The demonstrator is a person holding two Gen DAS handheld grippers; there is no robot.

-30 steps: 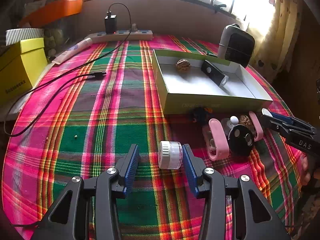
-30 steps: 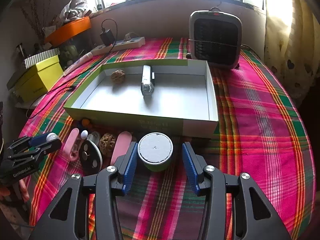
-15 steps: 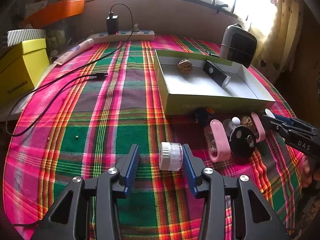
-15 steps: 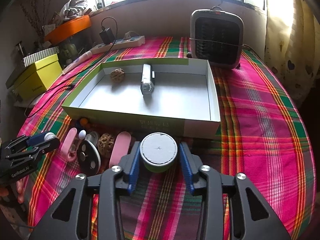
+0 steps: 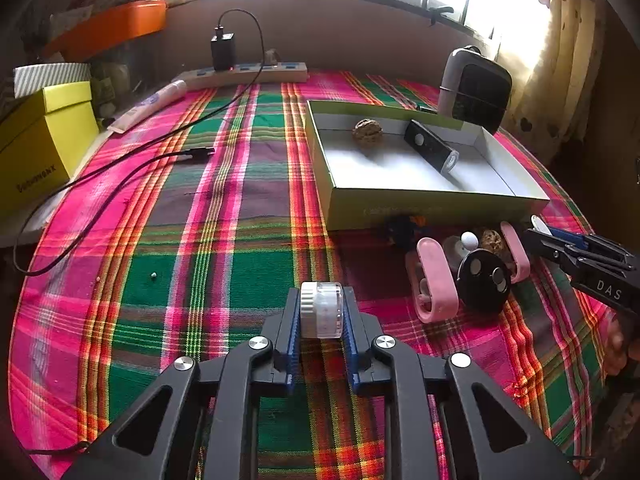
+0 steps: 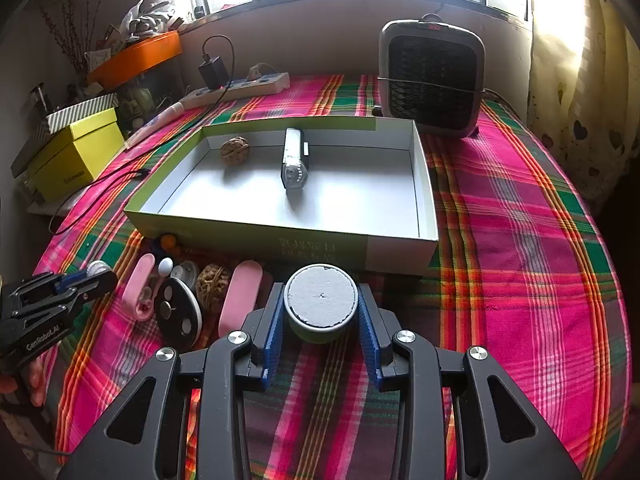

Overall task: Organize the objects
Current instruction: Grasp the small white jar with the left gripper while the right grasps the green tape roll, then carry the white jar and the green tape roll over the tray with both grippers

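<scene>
A: Small clear jar (image 5: pixel 322 311), ribbed white cap, lies on its side, long axis across the left gripper (image 5: pixel 321 322), which is clenched on it, low on the plaid cloth (image 5: pixel 208 280).
B: And the right?
A: Right gripper (image 6: pixel 321 322) closing, pads at the sides of the round grey-topped tin (image 6: pixel 320 303), upright. Cardboard tray (image 6: pixel 424 184) w/ walnut (image 6: pixel 234 151) sits just ahead; right is nearer.

Clutter at the back of the plaid table

A heater (image 6: pixel 431 84) stands at the cloth's (image 6: pixel 520 220) far edge; a power strip (image 5: pixel 244 74) with a charger (image 5: pixel 223 51) plugged in lies under the window, its cable (image 5: pixel 120 160) trailing across, a yellow box (image 5: pixel 40 144) beside.
</scene>
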